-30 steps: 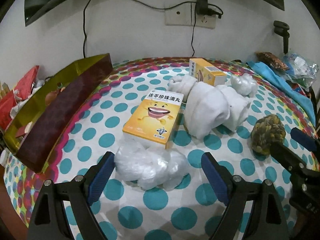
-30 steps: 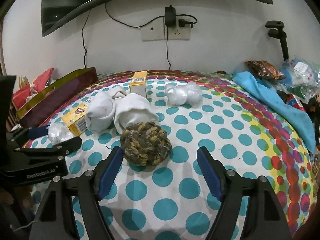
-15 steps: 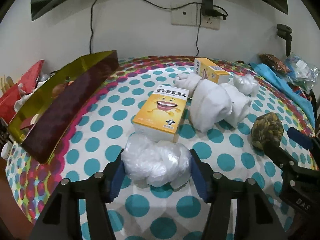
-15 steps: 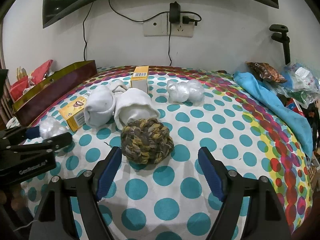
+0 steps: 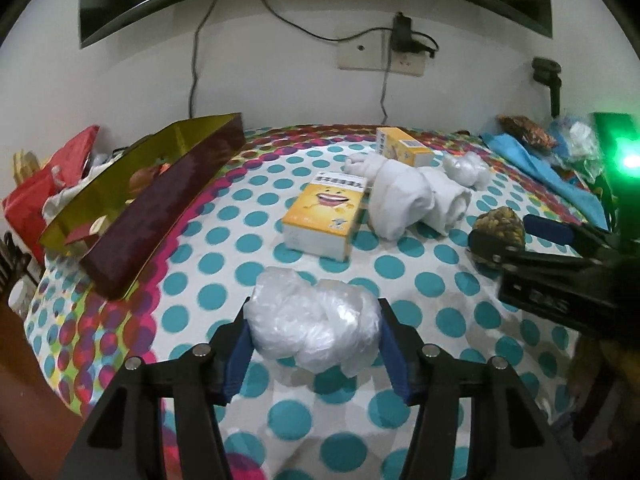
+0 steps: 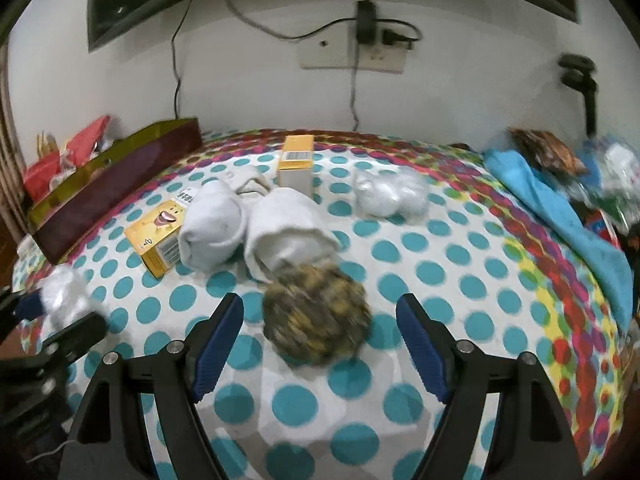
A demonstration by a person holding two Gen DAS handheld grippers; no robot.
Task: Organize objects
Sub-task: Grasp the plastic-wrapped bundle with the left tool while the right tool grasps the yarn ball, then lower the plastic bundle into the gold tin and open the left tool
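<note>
Near the front edge of the polka-dot tablecloth, the left gripper is clamped on a crumpled white plastic bag, both blue pads pressed into its sides; whether the bag rests on the cloth or is just clear of it cannot be told. Just behind it, toward the middle of the table, lies an orange medicine box with a cartoon smiling face, flat on its back. Touching that box's right side are two rolled white socks, and behind them, near the far edge, a second orange box lies beside another crumpled white plastic bundle. Along the left edge a long gold-lined maroon tray sits tilted, with red packaging behind it. At the right side of the table the right gripper is spread wide, its blue pads on either side of a brown-and-yellow woven ball without touching it; the ball is blurred in the right wrist view and sits just in front of the socks. Along the right edge lies a blue cloth with packets heaped beyond it
</note>
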